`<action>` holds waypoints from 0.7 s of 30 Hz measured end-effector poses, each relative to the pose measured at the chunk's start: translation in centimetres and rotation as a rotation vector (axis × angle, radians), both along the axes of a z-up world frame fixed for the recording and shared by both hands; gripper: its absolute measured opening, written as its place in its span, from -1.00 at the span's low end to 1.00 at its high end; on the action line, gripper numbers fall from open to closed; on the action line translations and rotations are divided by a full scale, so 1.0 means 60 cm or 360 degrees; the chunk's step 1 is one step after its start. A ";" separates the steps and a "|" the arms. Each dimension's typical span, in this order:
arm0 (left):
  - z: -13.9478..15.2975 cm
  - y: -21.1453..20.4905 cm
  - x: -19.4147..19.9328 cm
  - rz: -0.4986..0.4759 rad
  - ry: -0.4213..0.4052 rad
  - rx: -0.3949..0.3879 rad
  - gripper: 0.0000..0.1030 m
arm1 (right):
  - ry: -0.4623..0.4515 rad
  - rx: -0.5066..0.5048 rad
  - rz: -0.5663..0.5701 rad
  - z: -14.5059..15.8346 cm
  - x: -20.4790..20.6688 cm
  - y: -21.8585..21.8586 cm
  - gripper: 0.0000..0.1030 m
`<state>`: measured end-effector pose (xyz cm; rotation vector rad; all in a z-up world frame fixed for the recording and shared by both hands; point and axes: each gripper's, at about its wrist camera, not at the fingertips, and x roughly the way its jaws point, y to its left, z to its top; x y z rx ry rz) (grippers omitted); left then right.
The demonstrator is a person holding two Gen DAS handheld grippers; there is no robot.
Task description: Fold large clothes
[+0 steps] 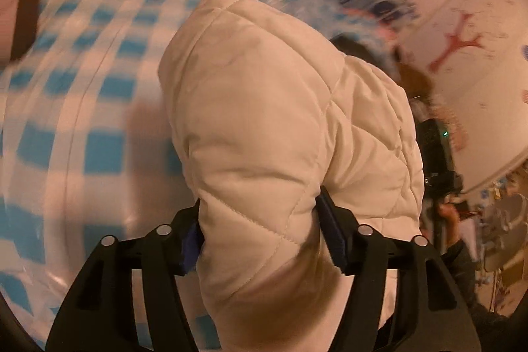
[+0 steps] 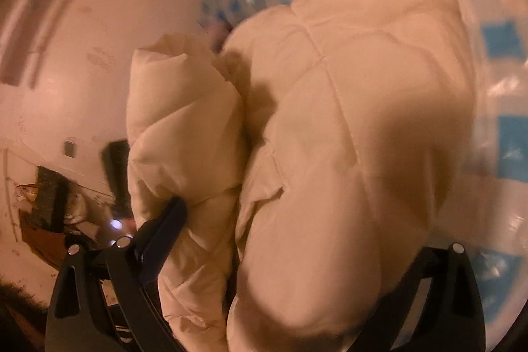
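A cream quilted puffy jacket [image 1: 264, 108] fills the middle of the left wrist view. My left gripper [image 1: 260, 230] is shut on a thick fold of it, both black fingers pressed into the padding, and holds it above the blue-and-white checked cloth [image 1: 85, 61]. In the right wrist view the same jacket [image 2: 346, 127] bulges between the fingers of my right gripper [image 2: 297, 220], which is shut on a bunched part; the left finger [image 2: 165, 220] shows, the right fingertip is hidden by fabric. The background is motion-blurred.
The checked cloth [image 2: 495, 38] covers the surface under the jacket. A pale wall with red marks [image 1: 462, 45] lies to the right. Dark equipment [image 1: 435, 154] stands at the right. A pale floor with clutter [image 2: 49, 203] shows at the left.
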<state>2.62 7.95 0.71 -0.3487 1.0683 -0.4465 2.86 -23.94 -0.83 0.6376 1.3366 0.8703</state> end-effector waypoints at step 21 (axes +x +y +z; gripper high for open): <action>-0.088 0.036 0.001 0.0044 -0.0015 -0.0216 0.46 | 0.0088 0.0222 0.0054 -0.084 0.013 0.030 0.90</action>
